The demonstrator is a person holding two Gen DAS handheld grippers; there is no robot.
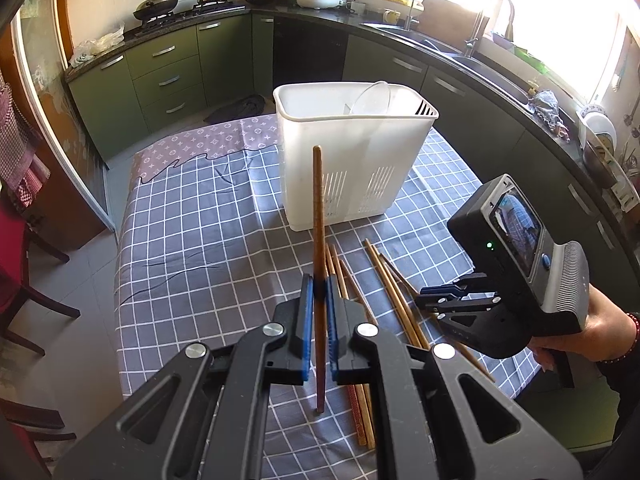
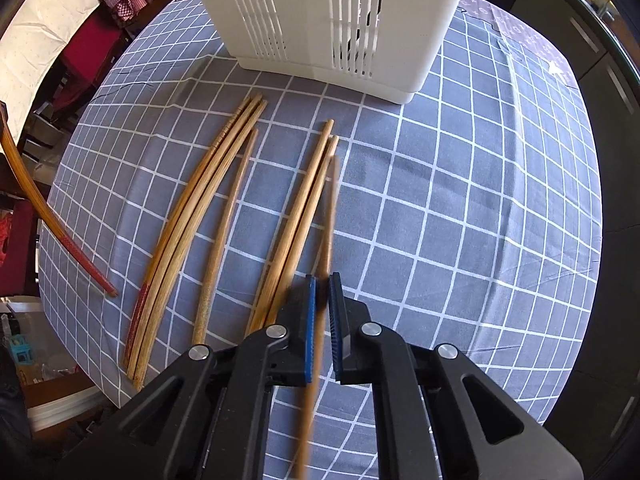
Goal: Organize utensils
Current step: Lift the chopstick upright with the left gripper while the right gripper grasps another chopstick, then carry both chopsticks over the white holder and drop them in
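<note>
The left gripper point(image 1: 319, 292) is clamped on a dark brown wooden chopstick point(image 1: 318, 208) standing nearly upright, its tip toward twelve o'clock before the white slotted plastic utensil basket point(image 1: 352, 160); only this view shows the basket's open rim. The right wrist view alone shows the right gripper point(image 2: 321, 300) closed on a blurred light wooden chopstick point(image 2: 329, 216); loose bamboo chopsticks point(image 2: 208, 216) lie at ten o'clock on the grey checked tablecloth point(image 2: 460, 220).
</note>
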